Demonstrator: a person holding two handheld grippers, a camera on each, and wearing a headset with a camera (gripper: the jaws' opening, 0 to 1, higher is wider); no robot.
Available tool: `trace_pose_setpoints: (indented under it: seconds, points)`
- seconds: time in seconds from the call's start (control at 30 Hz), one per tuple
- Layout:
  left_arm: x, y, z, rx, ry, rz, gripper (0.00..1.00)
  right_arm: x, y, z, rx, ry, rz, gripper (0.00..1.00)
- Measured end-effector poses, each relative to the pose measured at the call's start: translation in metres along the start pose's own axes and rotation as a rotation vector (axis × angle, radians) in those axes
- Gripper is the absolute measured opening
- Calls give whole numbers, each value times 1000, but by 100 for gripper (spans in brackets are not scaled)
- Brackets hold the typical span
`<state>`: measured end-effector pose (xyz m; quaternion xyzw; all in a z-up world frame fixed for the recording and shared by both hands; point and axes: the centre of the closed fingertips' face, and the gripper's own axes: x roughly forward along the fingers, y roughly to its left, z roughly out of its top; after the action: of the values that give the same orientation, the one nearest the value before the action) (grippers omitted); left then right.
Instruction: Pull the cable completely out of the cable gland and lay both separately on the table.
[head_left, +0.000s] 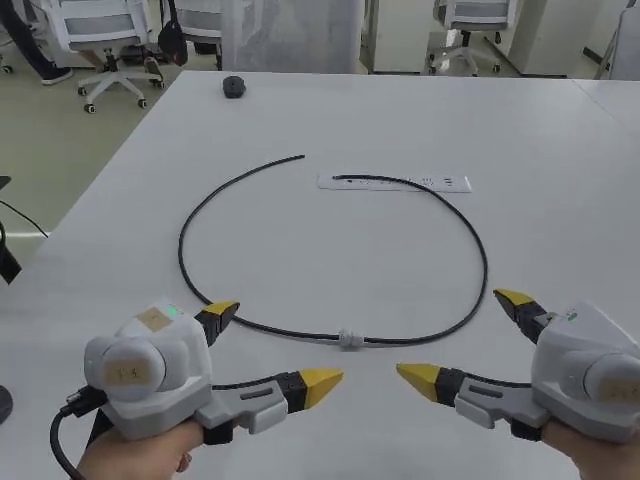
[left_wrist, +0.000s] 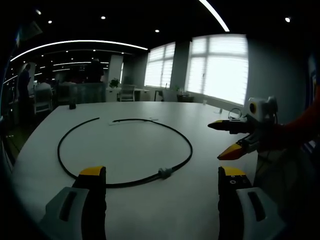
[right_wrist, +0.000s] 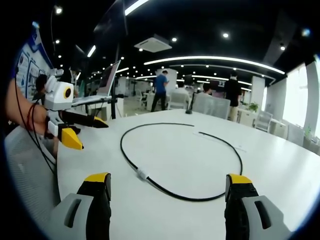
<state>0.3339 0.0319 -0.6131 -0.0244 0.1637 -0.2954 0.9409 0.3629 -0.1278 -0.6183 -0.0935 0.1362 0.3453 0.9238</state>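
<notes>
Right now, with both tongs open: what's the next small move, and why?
Probably ease the left tongs onto the cable gland and close. Both the left and right tongs are open and empty, and the gland sits threaded on the black cable, on the table between them.

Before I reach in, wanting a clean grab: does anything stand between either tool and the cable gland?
Nothing visible does: only bare table lies between the cable gland and the open left tool and right tool.
</notes>
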Motion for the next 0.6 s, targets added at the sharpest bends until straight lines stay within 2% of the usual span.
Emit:
trace_pose_setpoints:
  seconds: [0.6]
  points:
    - [-1,0,3,-5,-14,3,93,0,-1,0,2,-3,-1,93]
